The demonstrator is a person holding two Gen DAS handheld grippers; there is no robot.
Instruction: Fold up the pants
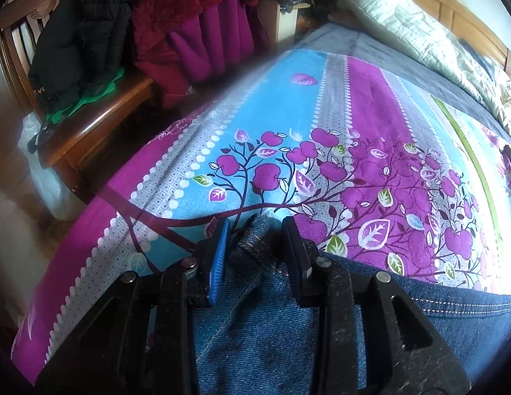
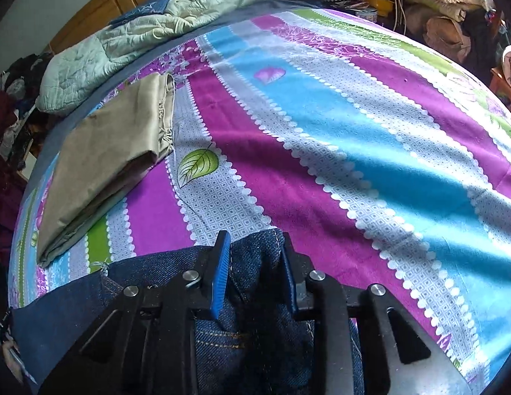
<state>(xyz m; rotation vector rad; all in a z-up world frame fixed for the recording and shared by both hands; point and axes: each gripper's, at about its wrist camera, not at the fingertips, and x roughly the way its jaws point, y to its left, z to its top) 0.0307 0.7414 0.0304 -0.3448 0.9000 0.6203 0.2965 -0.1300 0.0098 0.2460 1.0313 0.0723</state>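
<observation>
Dark blue denim pants (image 1: 275, 322) lie at the near edge of the bed, over the patterned bedspread (image 1: 370, 105). In the left wrist view, my left gripper (image 1: 257, 240) is shut on a bunched corner of the denim, which fills the gap between its fingers. In the right wrist view, my right gripper (image 2: 253, 253) is likewise shut on a stitched, bunched edge of the pants (image 2: 252, 322). The denim stretches sideways between the two grippers, just above the bedspread (image 2: 337, 125). The rest of the pants is hidden below both cameras.
A folded beige garment (image 2: 103, 168) lies on the bed's left side. A pale quilt (image 2: 130, 42) is heaped by the wooden headboard (image 1: 466, 19). A wooden chair (image 1: 90, 121) piled with dark and red clothes stands beside the bed. Clutter (image 2: 436, 10) fills the far right.
</observation>
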